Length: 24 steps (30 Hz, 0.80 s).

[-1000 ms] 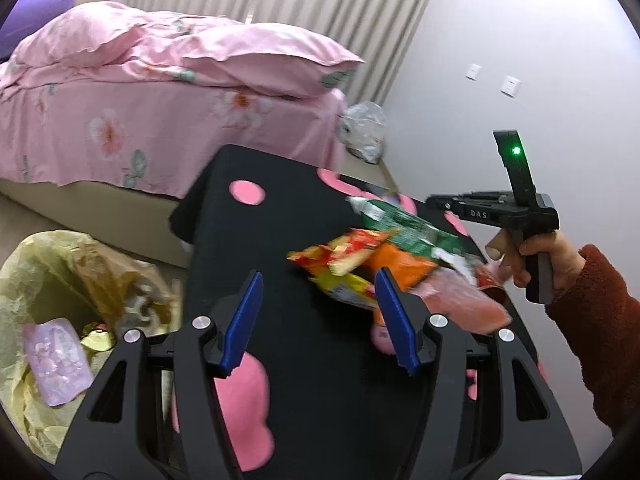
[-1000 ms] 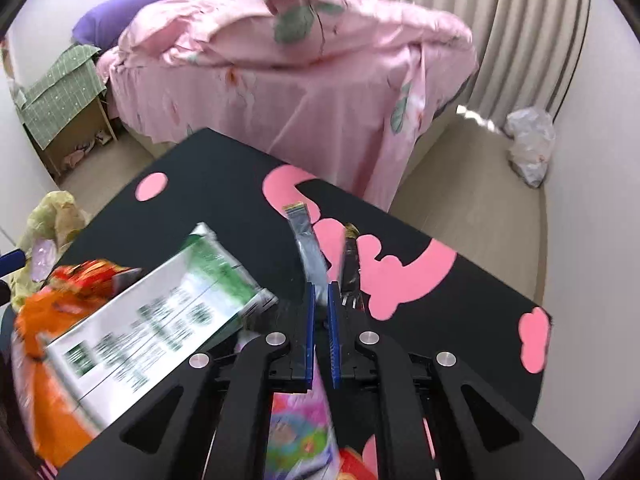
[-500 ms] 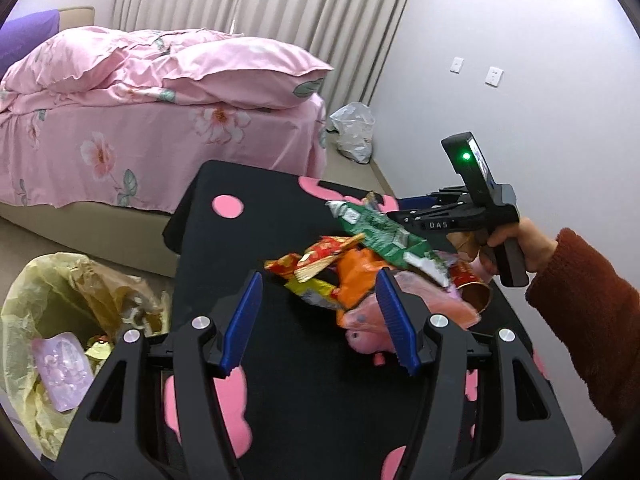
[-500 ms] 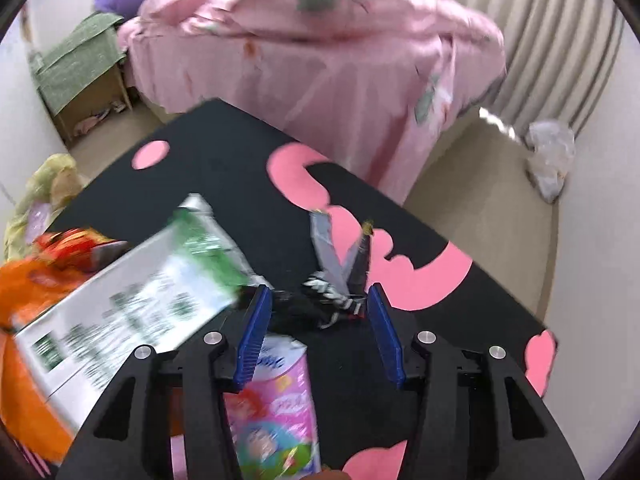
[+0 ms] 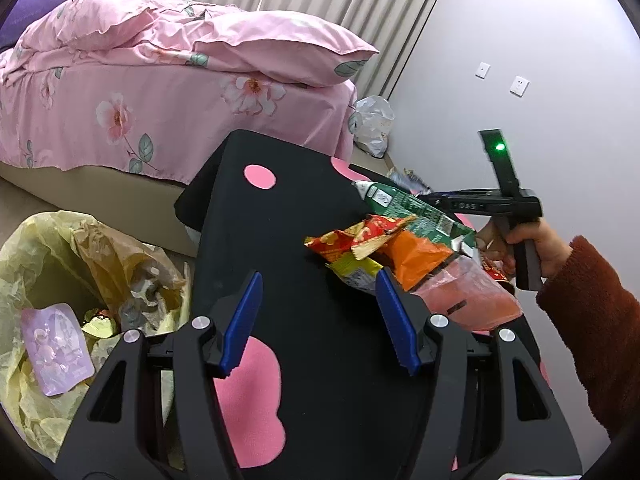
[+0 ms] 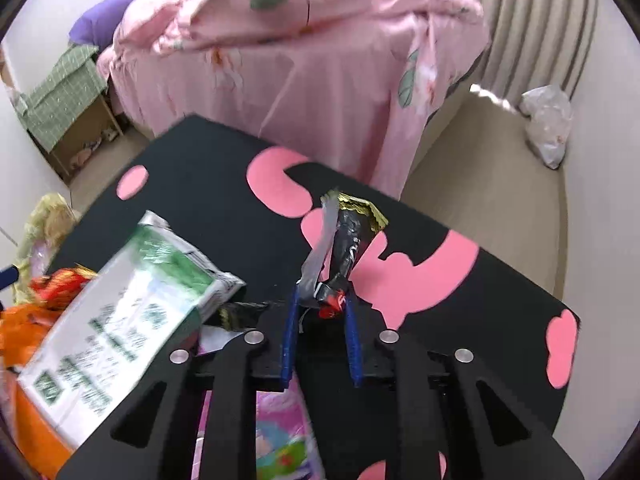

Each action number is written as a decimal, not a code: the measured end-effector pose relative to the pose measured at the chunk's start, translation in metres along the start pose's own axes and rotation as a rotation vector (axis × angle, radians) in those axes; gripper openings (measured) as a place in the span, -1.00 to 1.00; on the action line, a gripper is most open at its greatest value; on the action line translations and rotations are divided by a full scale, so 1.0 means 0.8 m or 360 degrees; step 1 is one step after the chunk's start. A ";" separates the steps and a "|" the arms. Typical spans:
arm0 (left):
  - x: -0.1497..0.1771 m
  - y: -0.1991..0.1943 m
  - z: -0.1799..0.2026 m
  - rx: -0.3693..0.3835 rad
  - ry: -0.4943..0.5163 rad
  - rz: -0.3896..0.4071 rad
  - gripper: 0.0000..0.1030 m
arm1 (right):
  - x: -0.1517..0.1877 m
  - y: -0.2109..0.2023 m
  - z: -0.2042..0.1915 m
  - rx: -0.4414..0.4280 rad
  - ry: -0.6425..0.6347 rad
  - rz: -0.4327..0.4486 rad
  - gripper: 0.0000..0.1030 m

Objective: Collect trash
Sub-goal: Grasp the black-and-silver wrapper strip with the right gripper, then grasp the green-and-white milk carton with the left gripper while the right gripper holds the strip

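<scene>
A pile of snack wrappers lies on the black table with pink spots (image 5: 304, 236): a green and white packet (image 5: 412, 208) (image 6: 132, 304), a red and gold wrapper (image 5: 356, 236), an orange bag (image 5: 416, 256) and a pink pouch (image 5: 468, 300). My left gripper (image 5: 320, 316) is open and empty, just short of the pile. My right gripper (image 6: 320, 308) is closed on a black and silver wrapper (image 6: 344, 244) that sticks out ahead of the fingers. It shows in the left wrist view (image 5: 480, 200) behind the pile.
A bin lined with a yellow bag (image 5: 52, 280) holding trash stands left of the table. A pink bed (image 5: 160, 92) is behind. A white plastic bag (image 5: 372, 120) lies on the floor by the wall. A green-covered side table (image 6: 60, 96) stands at the far left.
My right gripper opened half a second ago and has now closed on the black and silver wrapper. My left gripper stays open and has shifted slightly.
</scene>
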<state>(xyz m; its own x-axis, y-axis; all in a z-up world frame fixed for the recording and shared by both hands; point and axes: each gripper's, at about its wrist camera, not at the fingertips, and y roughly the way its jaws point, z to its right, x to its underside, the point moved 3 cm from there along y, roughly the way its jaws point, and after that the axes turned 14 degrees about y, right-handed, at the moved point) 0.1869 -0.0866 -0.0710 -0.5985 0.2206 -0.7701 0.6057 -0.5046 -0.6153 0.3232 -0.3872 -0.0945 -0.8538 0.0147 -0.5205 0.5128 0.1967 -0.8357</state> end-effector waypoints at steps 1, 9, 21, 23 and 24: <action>-0.001 -0.001 0.003 0.0014 0.0001 0.0006 0.08 | 0.003 -0.017 -0.002 -0.0002 0.0010 0.0049 -0.63; -0.030 -0.011 0.050 0.0093 0.0106 0.0087 0.09 | 0.061 -0.145 -0.011 0.0026 0.0031 0.0385 -0.63; -0.074 0.013 0.094 0.0014 0.0142 0.0105 0.10 | 0.200 -0.217 -0.017 0.0020 0.0191 0.0582 -0.63; -0.092 0.025 0.098 0.0053 0.0166 0.0053 0.10 | 0.217 -0.218 -0.015 -0.0009 0.0246 0.0588 -0.63; -0.100 0.033 0.103 0.0119 0.0157 0.0002 0.11 | 0.223 -0.219 -0.016 -0.0001 0.0260 0.0601 -0.63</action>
<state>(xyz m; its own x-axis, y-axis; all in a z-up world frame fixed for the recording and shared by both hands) 0.2072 -0.1861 -0.0118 -0.5411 0.2991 -0.7860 0.5633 -0.5650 -0.6028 0.0799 -0.4067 -0.0392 -0.6087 0.2412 -0.7559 0.7929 0.1483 -0.5911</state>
